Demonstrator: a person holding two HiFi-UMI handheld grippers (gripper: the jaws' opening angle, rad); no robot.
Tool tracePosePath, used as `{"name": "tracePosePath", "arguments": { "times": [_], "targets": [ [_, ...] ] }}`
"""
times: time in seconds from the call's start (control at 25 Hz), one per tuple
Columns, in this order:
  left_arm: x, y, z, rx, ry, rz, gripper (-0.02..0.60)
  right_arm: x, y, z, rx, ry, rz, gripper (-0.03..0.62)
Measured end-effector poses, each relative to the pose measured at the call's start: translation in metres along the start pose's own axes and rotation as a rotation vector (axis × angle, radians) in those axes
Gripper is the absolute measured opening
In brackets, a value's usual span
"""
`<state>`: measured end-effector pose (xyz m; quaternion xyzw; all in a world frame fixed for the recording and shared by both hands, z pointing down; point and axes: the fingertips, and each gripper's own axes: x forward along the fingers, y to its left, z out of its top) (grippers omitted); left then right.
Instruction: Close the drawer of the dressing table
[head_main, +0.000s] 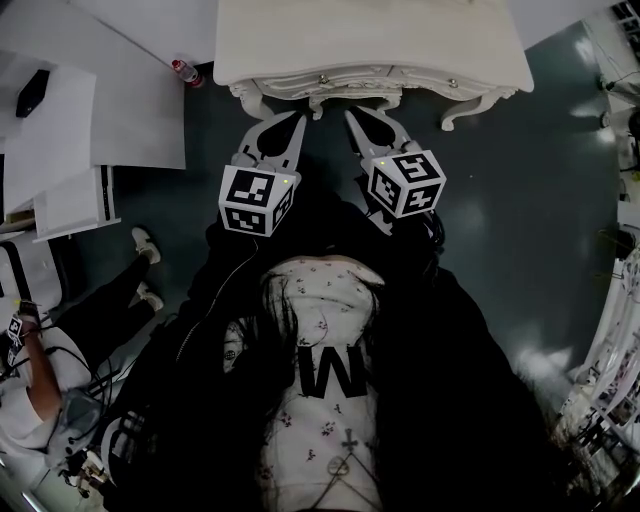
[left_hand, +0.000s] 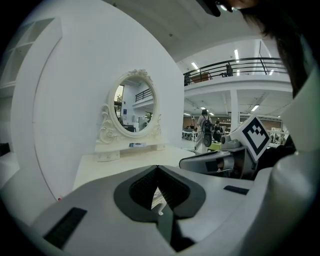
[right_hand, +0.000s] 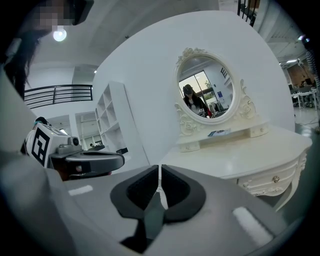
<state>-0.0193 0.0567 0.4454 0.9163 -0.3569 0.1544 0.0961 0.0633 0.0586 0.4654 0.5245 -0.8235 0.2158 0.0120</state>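
Note:
The white dressing table (head_main: 370, 45) stands straight ahead, its oval mirror (right_hand: 206, 95) upright at the back of the top. A drawer front with a small knob (right_hand: 274, 178) looks flush with the carved apron (head_main: 322, 82). My left gripper (head_main: 295, 120) and right gripper (head_main: 355, 117) hover side by side just in front of the table's front edge, tips pointing at it, touching nothing. Both are shut and hold nothing. The left gripper view shows its closed tips (left_hand: 157, 169) with the table top (left_hand: 130, 162) beyond.
White panels and boards (head_main: 90, 110) lie on the floor at the left, with a small red-capped bottle (head_main: 185, 70) near the table leg. A seated person (head_main: 60, 340) is at the lower left. A rack (head_main: 610, 380) stands at the right edge.

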Motion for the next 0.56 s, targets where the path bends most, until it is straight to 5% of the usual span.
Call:
{"name": "tracePosePath", "arguments": {
  "times": [0.56],
  "targets": [
    [0.0041,0.0054,0.0032,0.004,-0.01,0.001,0.0,0.0067,-0.0039,0.002,-0.014,0.012,-0.003,0.014]
  ]
}}
